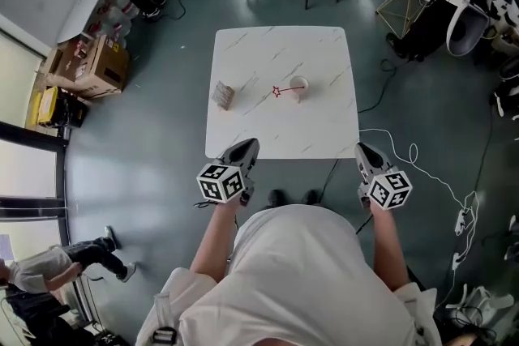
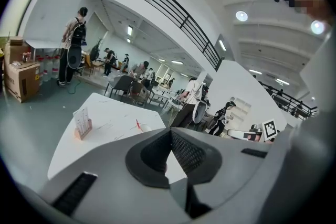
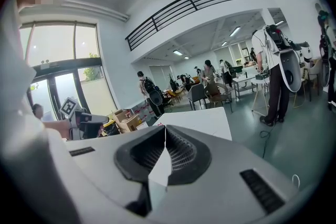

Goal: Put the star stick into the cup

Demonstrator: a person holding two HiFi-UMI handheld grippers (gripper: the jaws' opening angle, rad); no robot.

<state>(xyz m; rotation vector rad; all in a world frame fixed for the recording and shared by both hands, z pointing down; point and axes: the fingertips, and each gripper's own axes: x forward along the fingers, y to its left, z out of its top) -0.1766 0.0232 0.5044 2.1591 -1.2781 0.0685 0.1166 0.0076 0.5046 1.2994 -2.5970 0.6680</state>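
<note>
Jaws on my left gripper [image 1: 246,147] were clenched with nothing between them, and those on my right gripper [image 1: 363,150] were clenched empty too. I held the left one over the near left corner of the table [image 1: 276,138] and the right one just off its near right corner. The cup [image 1: 300,85] stood near the table's middle, a little toward the right edge. The star stick [image 1: 281,91] leaned from the cup, its star end toward the left edge. A card stand [image 1: 225,95] stood apart, nearer that left edge.
</note>
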